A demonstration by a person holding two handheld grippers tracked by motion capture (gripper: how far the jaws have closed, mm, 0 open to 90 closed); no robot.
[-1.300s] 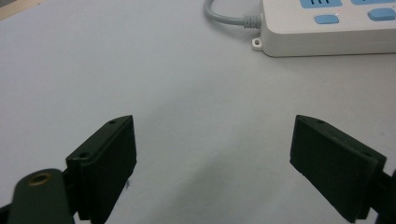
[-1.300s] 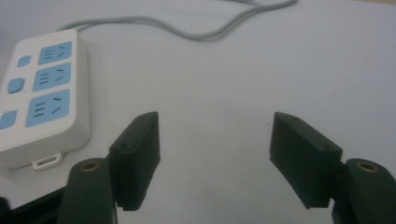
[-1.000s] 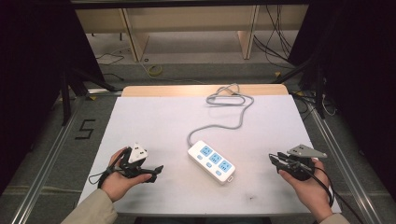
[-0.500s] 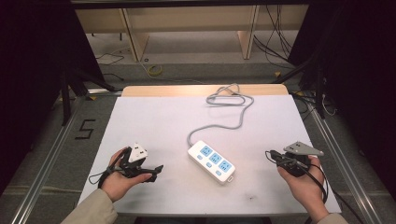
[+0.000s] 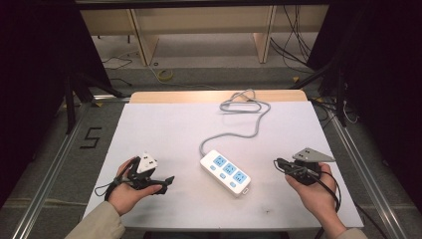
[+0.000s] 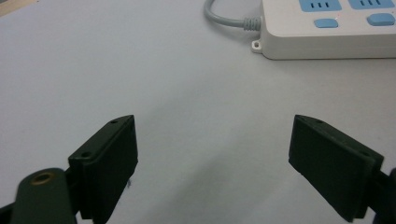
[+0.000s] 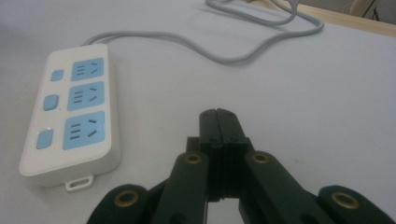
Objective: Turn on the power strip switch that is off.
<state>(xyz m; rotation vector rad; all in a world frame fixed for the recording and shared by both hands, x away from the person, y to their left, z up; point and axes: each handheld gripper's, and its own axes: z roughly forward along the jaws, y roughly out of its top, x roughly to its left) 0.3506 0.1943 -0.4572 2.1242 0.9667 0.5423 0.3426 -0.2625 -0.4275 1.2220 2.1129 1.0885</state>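
A white power strip [image 5: 225, 172] with three blue sockets and blue switches lies near the middle of the white table, its grey cable [image 5: 234, 127] running back to a loose coil at the far edge. My left gripper [image 5: 166, 181] rests low at the front left, jaws wide open and empty; the strip's cable end [image 6: 327, 28] lies ahead of it. My right gripper [image 5: 277, 163] is held at the front right, pointing left at the strip, jaws pressed together on nothing [image 7: 218, 116]. The strip [image 7: 74, 116] lies to the left of its jaws.
The white table top [image 5: 164, 129] has a wooden strip along its far edge [image 5: 189, 96]. Metal rails run along both sides on the floor. Shelving legs and loose cables [image 5: 293, 45] stand behind the table.
My right gripper has shifted slightly left and down toward the table. The left gripper and the power strip have stayed put.
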